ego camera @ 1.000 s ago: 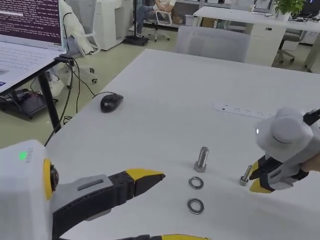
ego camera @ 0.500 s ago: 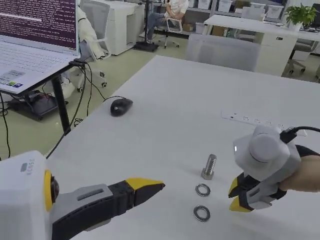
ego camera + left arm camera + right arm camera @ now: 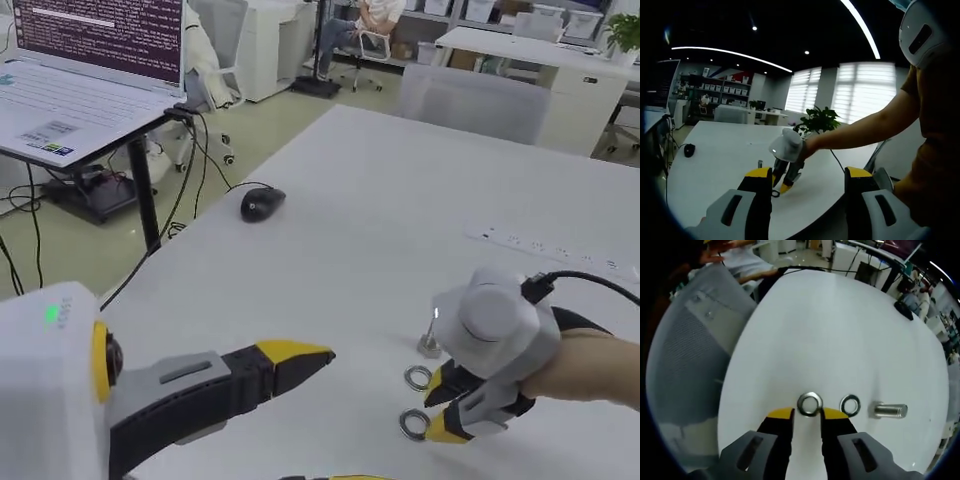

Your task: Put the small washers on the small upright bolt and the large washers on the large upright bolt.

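Two steel washers lie flat on the white table, one (image 3: pixel 417 377) (image 3: pixel 850 405) nearer the large upright bolt (image 3: pixel 430 337) (image 3: pixel 890 410), the other (image 3: pixel 412 424) (image 3: pixel 810 403) closer to me. My right gripper (image 3: pixel 438 405) (image 3: pixel 808 416) hovers low over them, open, with the nearer washer just ahead of its yellow fingertips (image 3: pixel 781 414). It covers part of the large bolt in the head view. My left gripper (image 3: pixel 335 415) (image 3: pixel 809 175) is held open at the lower left, apart from the washers, with nothing in it. The left gripper view also catches the right gripper (image 3: pixel 785 162) and the bolt (image 3: pixel 759 164).
A black mouse (image 3: pixel 262 203) lies near the table's left edge, its cable running off the table. A white power strip (image 3: pixel 560 255) sits at the back right. A laptop (image 3: pixel 80 90) stands on a side stand to the left, and a grey chair (image 3: pixel 470 100) is behind the table.
My right gripper has moved left, from beside the small bolt to over the two washers, and now hides that bolt. The left gripper has held its place; the head camera shifted.
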